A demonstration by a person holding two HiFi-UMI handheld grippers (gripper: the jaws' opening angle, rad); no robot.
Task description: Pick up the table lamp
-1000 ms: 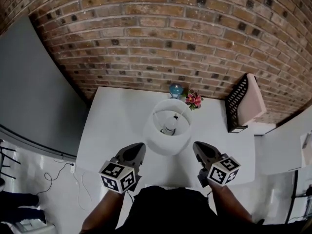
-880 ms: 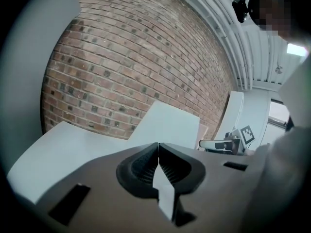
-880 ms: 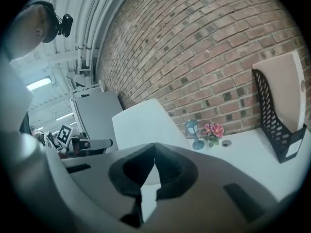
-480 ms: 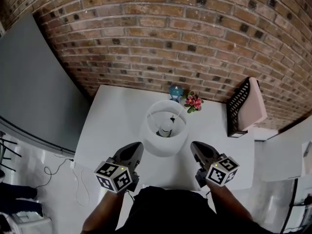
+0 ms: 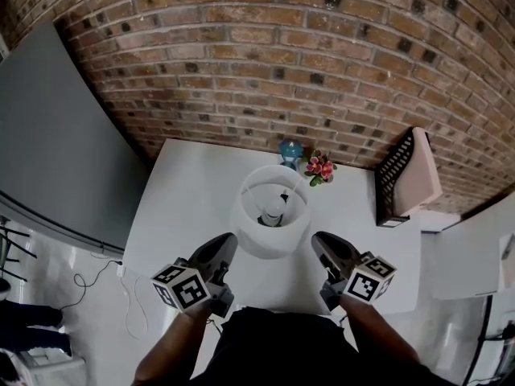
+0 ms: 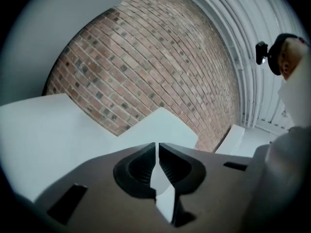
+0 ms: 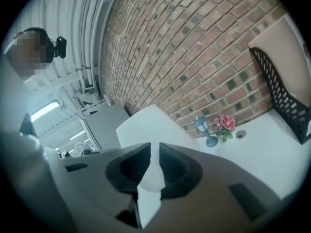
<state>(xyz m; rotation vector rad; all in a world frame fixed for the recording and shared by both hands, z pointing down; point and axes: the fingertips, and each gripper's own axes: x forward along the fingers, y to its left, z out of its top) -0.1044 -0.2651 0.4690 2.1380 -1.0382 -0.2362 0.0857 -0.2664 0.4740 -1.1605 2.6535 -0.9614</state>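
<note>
White table (image 5: 185, 191) pushed up against the brick wall (image 5: 282, 55), back edge tight to the bricks. The left half of the top is open white surface, running out to a left edge with a grey panel (image 5: 56, 151) standing beyond it. The right edge is more crowded: a black perforated rack (image 5: 394, 179) stands there on its side of the top. At the back edge, near the middle, sit a small blue ornament (image 5: 290, 149) and a bunch of pink flowers (image 5: 319, 167), just beside each other and just behind the lamp.

The table lamp (image 5: 271, 215) stands upright around the centre of the table, a little nearer the back edge than the front. It has a round white shade, open at the top, with the bulb showing down inside the ring. A strip of bare top lies between the shade and the front edge.

Both grippers hang over that front edge, one on each side of the shade, and neither touches it. The left gripper (image 5: 224, 244) sits toward the front-left of the lamp, its jaws pressed together with only a hairline slit showing and nothing in them. The right gripper (image 5: 320, 241) sits at the front-right, its jaws opening: a narrow gap shows, no object in it, with the white shade in line beyond.
</note>
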